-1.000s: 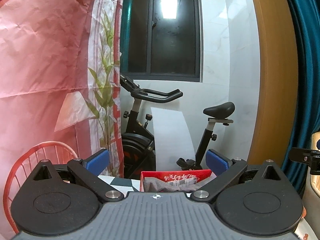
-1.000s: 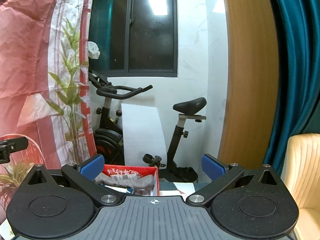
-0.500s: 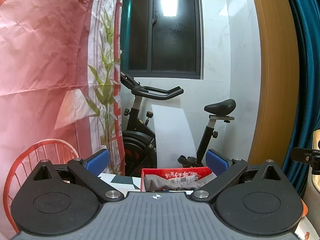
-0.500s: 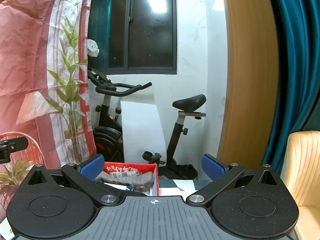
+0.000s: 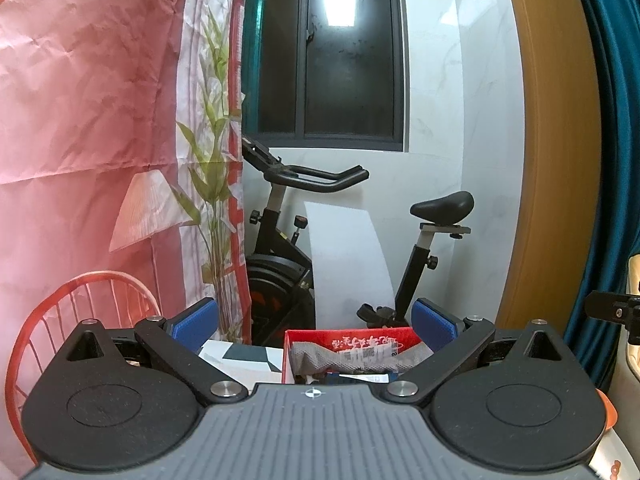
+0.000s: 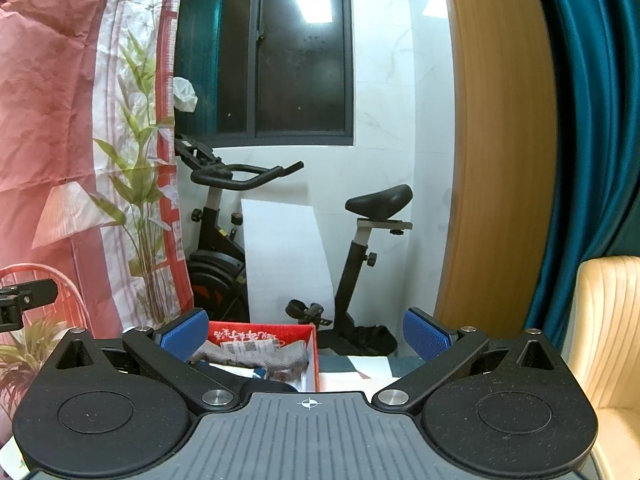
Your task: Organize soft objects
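A red box (image 5: 348, 338) holding grey soft fabric with paper labels (image 5: 360, 354) stands on a table low in the left wrist view, just beyond my left gripper (image 5: 316, 320). That gripper is open with nothing between its blue pads (image 5: 196, 318). In the right wrist view the same red box (image 6: 264, 332) and its grey fabric (image 6: 288, 356) lie low and left of centre. My right gripper (image 6: 306, 330) is open and holds nothing, and its left pad (image 6: 182, 334) overlaps the box's left end. Both grippers are held level, above and short of the box.
An exercise bike (image 5: 304, 248) and a leaning white board (image 5: 344, 264) stand behind the table. A pink printed backdrop (image 5: 80, 140) hangs left, a red wire chair (image 5: 80, 300) below it. A wooden frame (image 6: 500, 160), teal curtain (image 6: 592, 120) and cream chair (image 6: 608, 320) are right.
Both views have tilted down slightly, so the red box and its fabric show a little more. Both grippers stay open and hold nothing.
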`<state>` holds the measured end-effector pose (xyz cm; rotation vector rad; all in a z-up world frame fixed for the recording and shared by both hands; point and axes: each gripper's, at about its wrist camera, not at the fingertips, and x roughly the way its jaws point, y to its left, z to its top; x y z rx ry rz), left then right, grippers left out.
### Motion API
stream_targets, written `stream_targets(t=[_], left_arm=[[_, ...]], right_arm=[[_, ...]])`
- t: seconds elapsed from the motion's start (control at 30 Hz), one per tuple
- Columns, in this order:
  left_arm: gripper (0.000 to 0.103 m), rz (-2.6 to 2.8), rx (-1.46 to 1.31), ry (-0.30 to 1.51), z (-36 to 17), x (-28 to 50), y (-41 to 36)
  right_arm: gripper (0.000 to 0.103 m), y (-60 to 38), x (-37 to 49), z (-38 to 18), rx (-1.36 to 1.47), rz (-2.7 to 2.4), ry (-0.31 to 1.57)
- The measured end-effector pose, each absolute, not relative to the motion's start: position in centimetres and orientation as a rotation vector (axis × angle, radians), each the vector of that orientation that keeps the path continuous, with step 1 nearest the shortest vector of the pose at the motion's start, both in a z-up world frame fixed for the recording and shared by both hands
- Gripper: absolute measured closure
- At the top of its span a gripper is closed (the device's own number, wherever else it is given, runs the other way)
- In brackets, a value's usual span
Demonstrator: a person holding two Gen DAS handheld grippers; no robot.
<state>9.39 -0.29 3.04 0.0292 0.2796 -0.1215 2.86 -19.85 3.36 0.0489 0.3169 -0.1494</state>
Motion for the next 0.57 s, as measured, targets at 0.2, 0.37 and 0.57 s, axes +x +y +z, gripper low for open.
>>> stream_targets(t=[0.2, 0.37, 0.57], left_arm=[[0.0, -0.122, 0.03, 0.285, 3.03, 9.52, -0.2], [0.0, -0.124, 0.031, 0.284, 2.95, 9.52, -0.15], [0.0, -0.12, 0.027, 0.294, 2.85, 9.74, -0.07]], right_arm=[[0.0, -19.68, 2.95, 3.28, 0.051, -0.15, 0.321], [0.0, -19.66, 2.98, 3.06, 0.054, -0.153, 0.321], [0.0, -19.59, 2.95, 2.9, 0.052, -0.152, 0.323]])
